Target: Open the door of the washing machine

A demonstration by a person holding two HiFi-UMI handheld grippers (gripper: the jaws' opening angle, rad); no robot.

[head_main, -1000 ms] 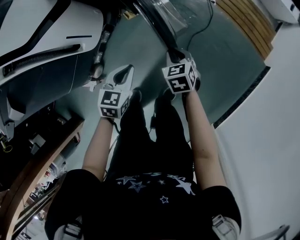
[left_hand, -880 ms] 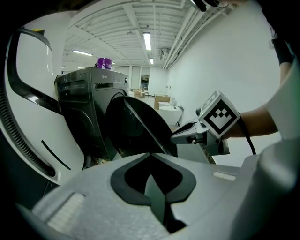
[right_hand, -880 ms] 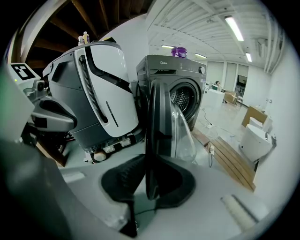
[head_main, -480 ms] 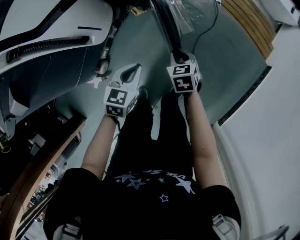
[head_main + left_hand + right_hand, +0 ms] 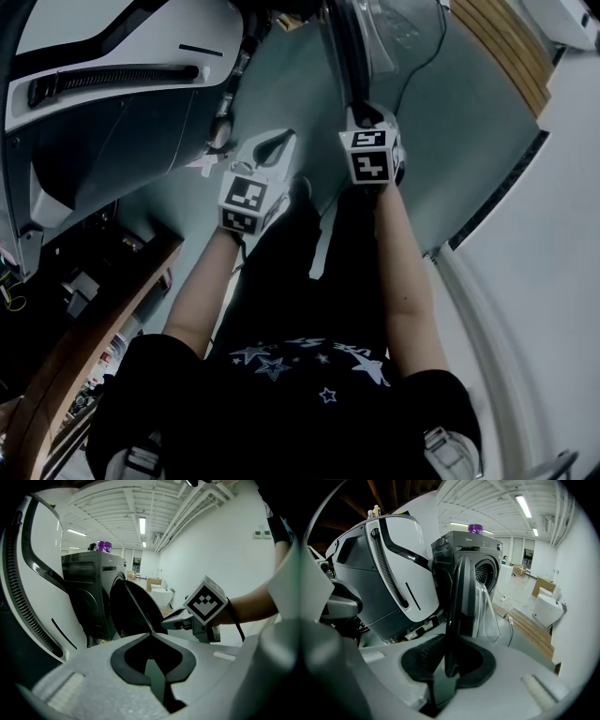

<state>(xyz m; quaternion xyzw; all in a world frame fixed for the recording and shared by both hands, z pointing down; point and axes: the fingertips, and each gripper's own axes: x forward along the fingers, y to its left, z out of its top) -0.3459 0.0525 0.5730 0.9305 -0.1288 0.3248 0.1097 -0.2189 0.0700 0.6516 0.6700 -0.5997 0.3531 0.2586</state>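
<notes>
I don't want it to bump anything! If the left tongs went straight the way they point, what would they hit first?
Probably the dark edge of the open washing machine door, which sits right ahead of the left tongs. How far off it is, I can't tell.

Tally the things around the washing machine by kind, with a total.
Dark grey front-loading washing machine: 1
Its round dark glass door, swung open: 1
Small purple container on its top: 1
Large white-and-black moulded casing beside it: 1
Left hand-held gripper and right hand-held gripper: 2
Total: 6
</notes>
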